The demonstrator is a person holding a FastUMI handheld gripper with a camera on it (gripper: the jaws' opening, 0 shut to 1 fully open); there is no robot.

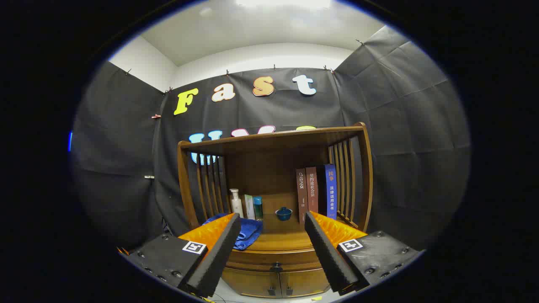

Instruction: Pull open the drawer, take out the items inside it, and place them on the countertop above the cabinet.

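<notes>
A wooden cabinet (273, 252) stands ahead of me, with a slatted shelf frame on top. Its drawer (273, 260) is closed, a small dark knob (276, 267) at the middle of its front. The countertop (280, 240) lies just above the drawer. My gripper (273, 221) is open, held some way back from the cabinet, and its fingers frame the countertop with nothing between them. The knob sits between and below the fingertips. What is inside the drawer is hidden.
On the countertop lie a blue towel (248, 233), a white bottle (236, 203), a green and a teal container (254, 207), a small blue cup (284, 213) and three upright books (316, 191). Two lower cabinet doors (278, 284) sit under the drawer.
</notes>
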